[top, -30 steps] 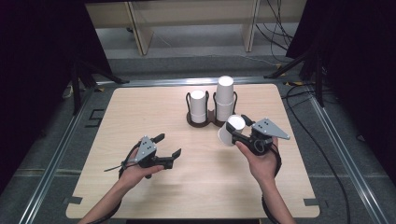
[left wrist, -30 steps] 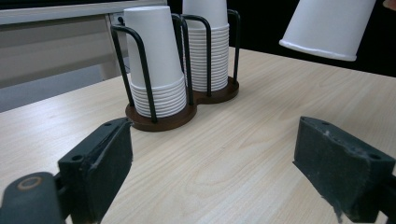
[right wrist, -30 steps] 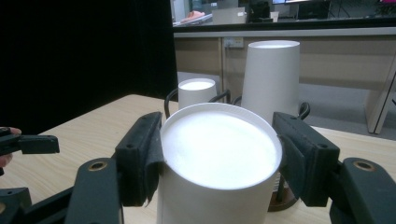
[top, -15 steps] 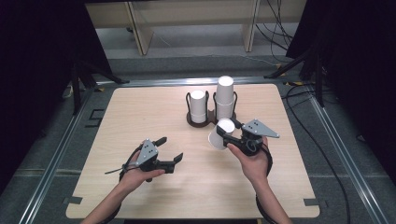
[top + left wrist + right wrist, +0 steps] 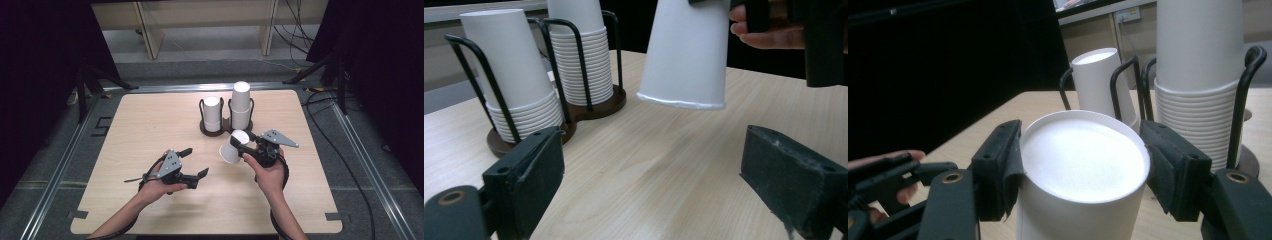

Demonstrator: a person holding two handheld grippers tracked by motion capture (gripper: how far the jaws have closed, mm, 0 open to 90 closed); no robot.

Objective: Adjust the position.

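While upturned, cup [image 5: 1080, 165] between right tongs [image 5: 1083, 165] (clamped)

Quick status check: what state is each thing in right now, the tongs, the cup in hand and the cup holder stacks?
Right tongs: shut on the paper cup.
Paper cup: upside down, tilted, lifted off the table.
Left tongs: open, nothing between the jaws.
Left cup stack: shorter, upside down in the holder.
Right cup stack: taller, upside down in the holder.
Cup holder: upright on the table.
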